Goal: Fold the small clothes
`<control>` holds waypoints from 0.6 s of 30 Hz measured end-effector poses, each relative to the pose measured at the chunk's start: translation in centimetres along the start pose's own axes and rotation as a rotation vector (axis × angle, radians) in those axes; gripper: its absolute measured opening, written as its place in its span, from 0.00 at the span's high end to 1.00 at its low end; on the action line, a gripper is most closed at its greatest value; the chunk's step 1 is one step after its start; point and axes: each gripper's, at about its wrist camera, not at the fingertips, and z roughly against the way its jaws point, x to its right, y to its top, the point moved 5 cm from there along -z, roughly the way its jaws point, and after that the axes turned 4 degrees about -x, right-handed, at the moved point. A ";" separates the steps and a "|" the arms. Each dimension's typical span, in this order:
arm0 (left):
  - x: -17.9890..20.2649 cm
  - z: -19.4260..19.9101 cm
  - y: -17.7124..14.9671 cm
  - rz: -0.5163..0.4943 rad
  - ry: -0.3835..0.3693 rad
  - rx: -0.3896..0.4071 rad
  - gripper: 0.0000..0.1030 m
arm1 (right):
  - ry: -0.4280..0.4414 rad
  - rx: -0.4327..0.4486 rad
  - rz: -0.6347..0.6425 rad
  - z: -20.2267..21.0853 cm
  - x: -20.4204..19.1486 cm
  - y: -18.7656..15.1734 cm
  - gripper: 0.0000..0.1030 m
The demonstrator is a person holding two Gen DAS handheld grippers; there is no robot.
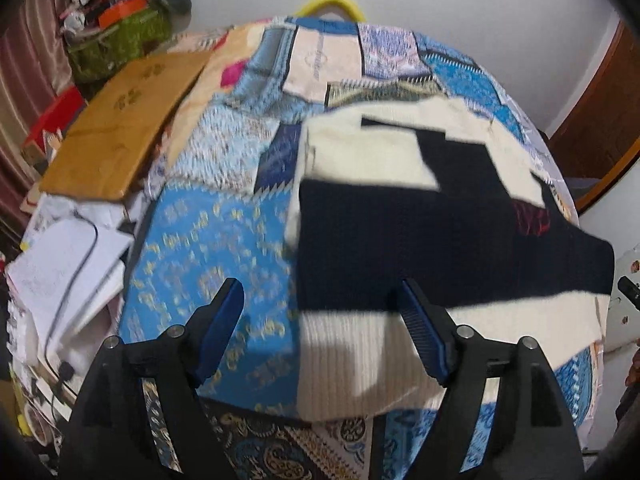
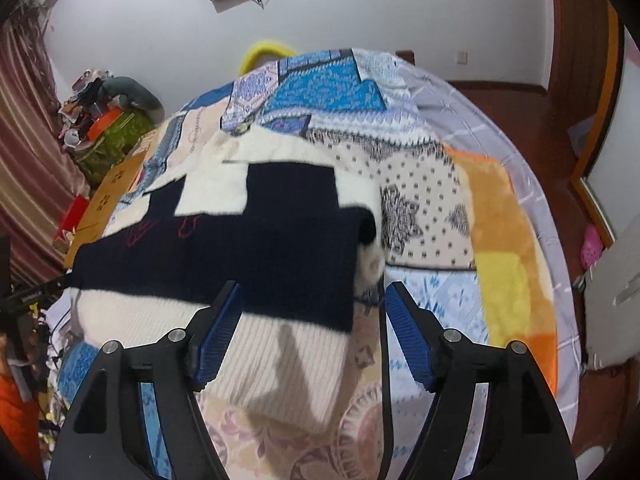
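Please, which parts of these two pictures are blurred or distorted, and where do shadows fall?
Left wrist view: sweater and quilt smeared by motion, left tongs sharp. Right wrist view: fisheye bends the bed's edge; right tongs cast a shadow on the sweater's cream hem.

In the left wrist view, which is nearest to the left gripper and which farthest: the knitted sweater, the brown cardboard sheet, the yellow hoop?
From the left gripper:
1. Knitted sweater, just ahead, reaching under the right finger.
2. Brown cardboard sheet, farther off at the bed's left edge.
3. Yellow hoop, farthest, behind the bed by the wall.
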 end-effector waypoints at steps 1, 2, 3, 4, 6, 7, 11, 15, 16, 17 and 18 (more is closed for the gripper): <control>-0.1 -0.3 -0.4 0.004 0.000 -0.013 0.24 | 0.002 -0.009 -0.004 -0.2 0.0 -0.3 0.32; -0.2 -0.5 -0.8 0.007 -0.003 -0.022 0.24 | 0.007 -0.018 -0.010 -0.3 0.0 -0.7 0.32; -0.3 -0.7 -1.1 0.012 -0.008 -0.030 0.24 | 0.012 -0.024 -0.014 -0.4 0.0 -1.0 0.32; -0.4 -0.9 -1.4 0.019 -0.017 -0.038 0.24 | 0.018 -0.036 -0.019 -0.6 0.1 -1.4 0.32; -0.7 -1.4 -2.1 0.052 -0.043 -0.057 0.24 | 0.023 -0.052 -0.026 -1.0 0.2 -2.1 0.32; -0.7 -1.7 -2.4 0.068 -0.055 -0.066 0.24 | 0.021 -0.054 -0.028 -1.1 0.3 -2.4 0.32; -0.4 -2.7 -3.3 0.101 -0.091 -0.101 0.24 | 0.040 -0.074 -0.059 -1.7 0.4 -3.4 0.32; 0.0 -2.9 -3.7 0.111 -0.116 -0.106 0.24 | 0.059 -0.086 -0.055 -2.0 -0.1 -3.8 0.38; 0.1 -2.9 -3.7 0.110 -0.124 -0.105 0.24 | 0.068 -0.093 -0.050 -2.1 -0.3 -3.9 0.43; 0.2 -2.8 -3.8 0.109 -0.136 -0.106 0.24 | 0.075 -0.098 -0.051 -2.3 -0.4 -4.0 0.47; 0.3 -2.8 -3.8 0.106 -0.150 -0.109 0.24 | 0.085 -0.102 -0.054 -2.4 -0.5 -4.1 0.48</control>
